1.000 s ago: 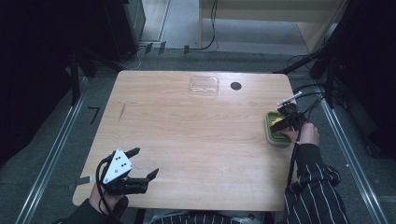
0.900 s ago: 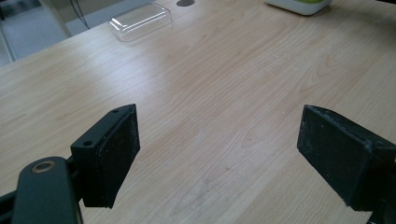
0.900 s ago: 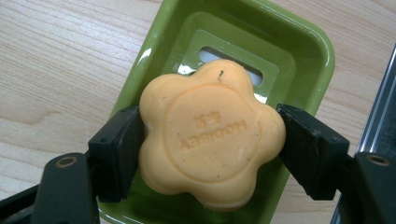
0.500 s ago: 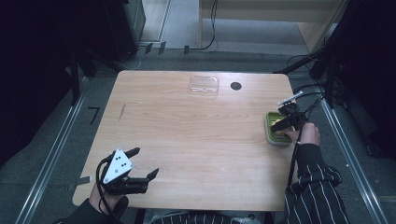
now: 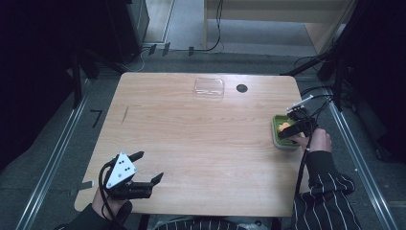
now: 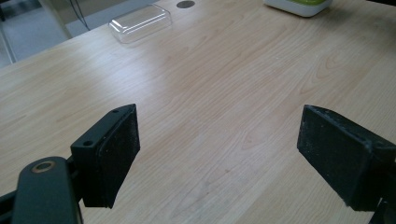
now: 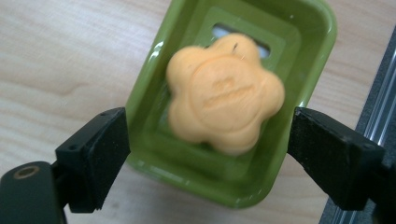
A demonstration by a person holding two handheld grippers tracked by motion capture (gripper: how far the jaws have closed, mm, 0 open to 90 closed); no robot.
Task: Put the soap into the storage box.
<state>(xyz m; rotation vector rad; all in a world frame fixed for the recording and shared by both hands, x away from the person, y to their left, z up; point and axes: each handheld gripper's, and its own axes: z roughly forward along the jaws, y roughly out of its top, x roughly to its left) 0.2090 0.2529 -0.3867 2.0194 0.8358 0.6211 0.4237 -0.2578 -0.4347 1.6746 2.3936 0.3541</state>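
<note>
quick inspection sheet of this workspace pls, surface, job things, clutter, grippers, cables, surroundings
surface: light wooden table, bare across its middle, with a dark round hole near the far edge
job's things: orange flower-shaped soap lying in a green soap dish at the table's right edge
clutter: clear plastic lid lying by the far edge
grippers: right gripper open over the dish, jaws just opened, standing either side of the soap without touching it; left gripper open above bare wood at the near left corner, nothing between its jaws
cables: black cable trailing from the right gripper along the sleeve; more cables on the floor beyond the table
surroundings: grey floor, metal rail on the left, dark edges
</note>
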